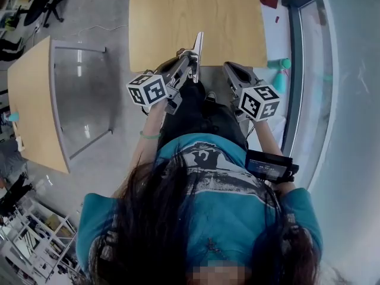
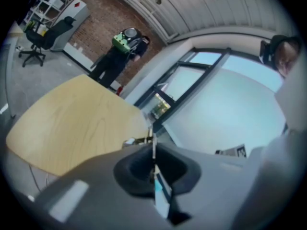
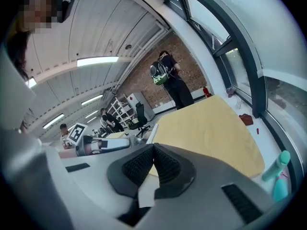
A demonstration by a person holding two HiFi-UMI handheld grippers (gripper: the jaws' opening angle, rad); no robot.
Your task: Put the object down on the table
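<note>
Your left gripper [image 2: 153,152] is squeezed shut on a thin flat strip [image 1: 198,47]. The strip stands on its edge between the jaws. It pokes out over the near edge of the wooden table [image 1: 178,16] and is not lying on it. Your right gripper [image 3: 154,147] is closed with nothing inside. It sits near the same table edge, beside the left one.

Two tables [image 1: 196,16] [image 1: 29,111], two grippers [image 1: 191,64] [image 1: 230,69], one card [image 1: 198,47]
</note>
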